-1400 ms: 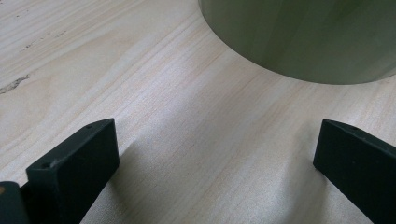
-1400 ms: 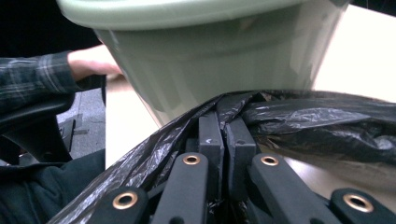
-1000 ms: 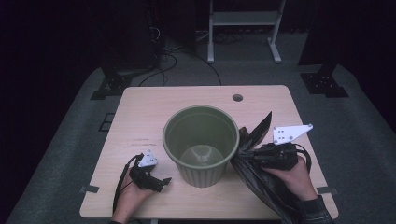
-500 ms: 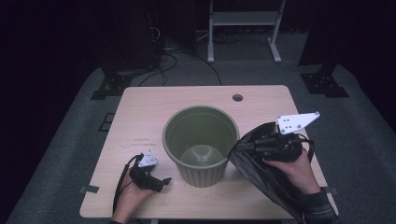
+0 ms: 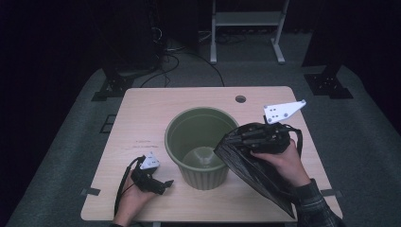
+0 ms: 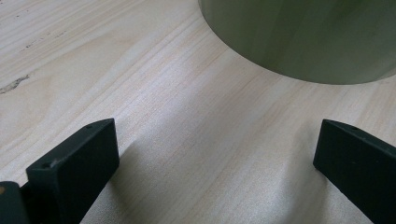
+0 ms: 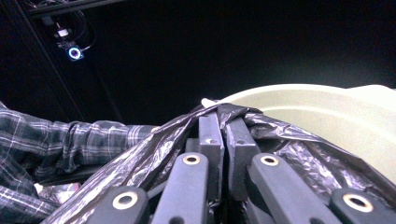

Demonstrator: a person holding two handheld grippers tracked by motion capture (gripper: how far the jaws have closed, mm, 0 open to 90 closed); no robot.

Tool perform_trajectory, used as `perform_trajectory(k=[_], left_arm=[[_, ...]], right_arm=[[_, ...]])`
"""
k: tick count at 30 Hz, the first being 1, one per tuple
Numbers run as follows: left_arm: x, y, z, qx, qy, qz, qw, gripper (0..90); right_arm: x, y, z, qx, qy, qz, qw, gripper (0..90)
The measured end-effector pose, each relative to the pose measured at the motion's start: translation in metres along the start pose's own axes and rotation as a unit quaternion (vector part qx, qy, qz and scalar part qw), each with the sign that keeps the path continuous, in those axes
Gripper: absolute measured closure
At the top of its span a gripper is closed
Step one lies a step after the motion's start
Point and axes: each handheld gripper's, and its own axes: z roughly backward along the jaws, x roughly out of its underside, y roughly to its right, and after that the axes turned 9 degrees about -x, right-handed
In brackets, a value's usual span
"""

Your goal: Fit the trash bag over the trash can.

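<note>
Bin bag at the green bin's rim.
We see right tongs [image 5: 236, 137] clenched on black bag [image 5: 257, 177] beside bin [image 5: 201, 142]; left tongs [image 5: 165, 184] released on table [image 5: 142, 118].

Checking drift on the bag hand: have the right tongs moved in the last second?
Yes. In the high view the right tongs, shut on the black bag, have moved up and left, over the green bin's rim.

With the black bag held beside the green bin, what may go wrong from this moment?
The right hand-held gripper pinches only a thin fold of the black plastic rubbish bag, so the fold may slip out. The round olive-green plastic bin stands free on the light wooden table; the open left hand-held gripper does not steady it, so it may tip.
</note>
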Motion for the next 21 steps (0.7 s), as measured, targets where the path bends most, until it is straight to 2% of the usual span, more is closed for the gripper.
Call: perform_trajectory(k=[12,21], left_arm=[[0.000,0.000,0.000,0.000,0.000,0.000,1.0000,0.0],[0.000,0.000,0.000,0.000,0.000,0.000,1.0000,0.0]], right_arm=[[-0.026,0.017,-0.031,0.003,-0.023,0.005,0.9997,87.5],[-0.045,0.030,-0.057,-0.006,-0.022,0.012,0.9997,87.4]])
